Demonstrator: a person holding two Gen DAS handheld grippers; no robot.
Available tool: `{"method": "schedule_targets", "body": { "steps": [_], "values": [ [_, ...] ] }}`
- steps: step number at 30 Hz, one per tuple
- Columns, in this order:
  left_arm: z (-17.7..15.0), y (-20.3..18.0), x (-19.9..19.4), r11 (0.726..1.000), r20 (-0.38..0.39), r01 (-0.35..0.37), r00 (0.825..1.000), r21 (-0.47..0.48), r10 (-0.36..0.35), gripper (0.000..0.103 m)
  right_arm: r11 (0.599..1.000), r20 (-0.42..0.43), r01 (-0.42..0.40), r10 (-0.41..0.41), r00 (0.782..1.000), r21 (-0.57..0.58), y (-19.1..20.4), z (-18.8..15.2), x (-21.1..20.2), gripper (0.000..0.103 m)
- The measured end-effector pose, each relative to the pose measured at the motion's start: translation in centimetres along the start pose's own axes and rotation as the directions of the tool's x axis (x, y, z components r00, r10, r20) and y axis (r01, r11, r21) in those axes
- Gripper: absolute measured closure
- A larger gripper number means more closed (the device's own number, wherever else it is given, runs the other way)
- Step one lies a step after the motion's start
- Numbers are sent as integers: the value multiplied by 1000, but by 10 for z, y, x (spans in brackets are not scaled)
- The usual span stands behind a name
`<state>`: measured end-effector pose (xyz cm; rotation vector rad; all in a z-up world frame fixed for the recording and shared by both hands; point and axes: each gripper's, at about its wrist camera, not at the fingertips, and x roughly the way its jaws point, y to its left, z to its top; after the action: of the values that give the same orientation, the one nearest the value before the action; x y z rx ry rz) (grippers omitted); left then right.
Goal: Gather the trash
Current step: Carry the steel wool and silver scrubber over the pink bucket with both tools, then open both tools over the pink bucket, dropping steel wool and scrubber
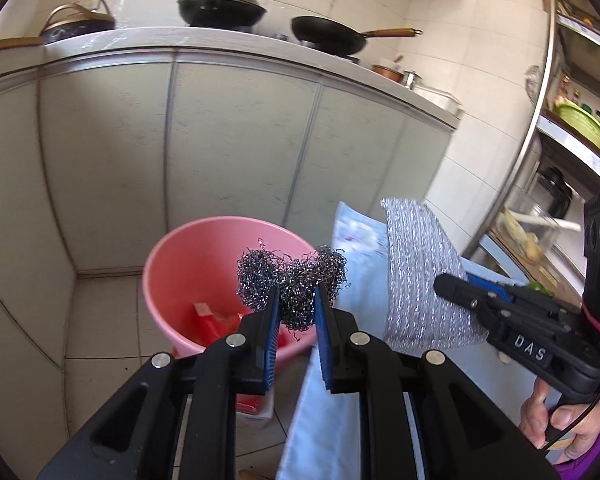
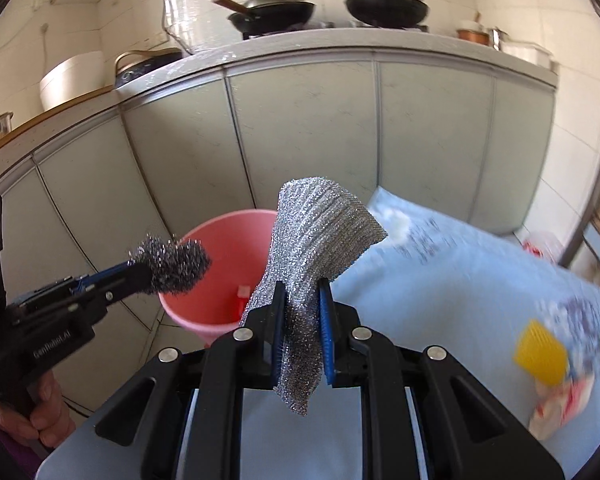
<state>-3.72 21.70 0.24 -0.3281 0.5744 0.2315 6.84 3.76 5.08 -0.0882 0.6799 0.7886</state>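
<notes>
Jaws of the left gripper [image 1: 296, 304] pinch a dark steel-wool scourer [image 1: 292, 280] above a pink plastic bucket [image 1: 188, 264]; the right gripper [image 2: 302, 312] clamps a silver mesh scouring cloth [image 2: 316, 236]. Only the right wrist view shows a yellow ribbed cup [image 2: 540, 356] at 3 o'clock.

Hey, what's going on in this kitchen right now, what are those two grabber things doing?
A person is clearing trash with a handheld gripper in each hand. The left gripper is clamped on a dark steel wool ball, held above the pink bucket on the floor, which already has some red packaging in it. The right gripper is clamped on a silver scouring cloth, beside the bucket, above the light blue table cover. Neither piece has been dropped yet.
</notes>
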Motion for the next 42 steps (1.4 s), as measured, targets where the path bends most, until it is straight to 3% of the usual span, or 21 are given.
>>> {"method": "schedule_targets", "body": {
  "steps": [8,20,30,33,37,42],
  "values": [
    [11,21,29,998,-12,-47,999,-32,47,87,999,-30,-30,30,999,-27,12,23,47,87],
    [7,39,76,993,-73,-100,993,-70,95,87,995,-116,-61,52,992,-77,30,22,105,87],
    [2,43,93,990,-96,-129,988,-58,123,86,992,-154,-74,58,986,-98,36,18,126,87],
    [-1,45,95,989,-107,-137,986,-61,130,84,992,-169,-82,65,983,-99,37,17,132,83],
    [-3,45,97,987,-109,-149,984,-57,142,80,990,-176,-89,70,982,-105,40,15,135,69],
    [-1,46,97,986,-116,-154,983,-65,146,76,987,-171,-104,83,982,-119,43,15,132,66]
  ]
}}
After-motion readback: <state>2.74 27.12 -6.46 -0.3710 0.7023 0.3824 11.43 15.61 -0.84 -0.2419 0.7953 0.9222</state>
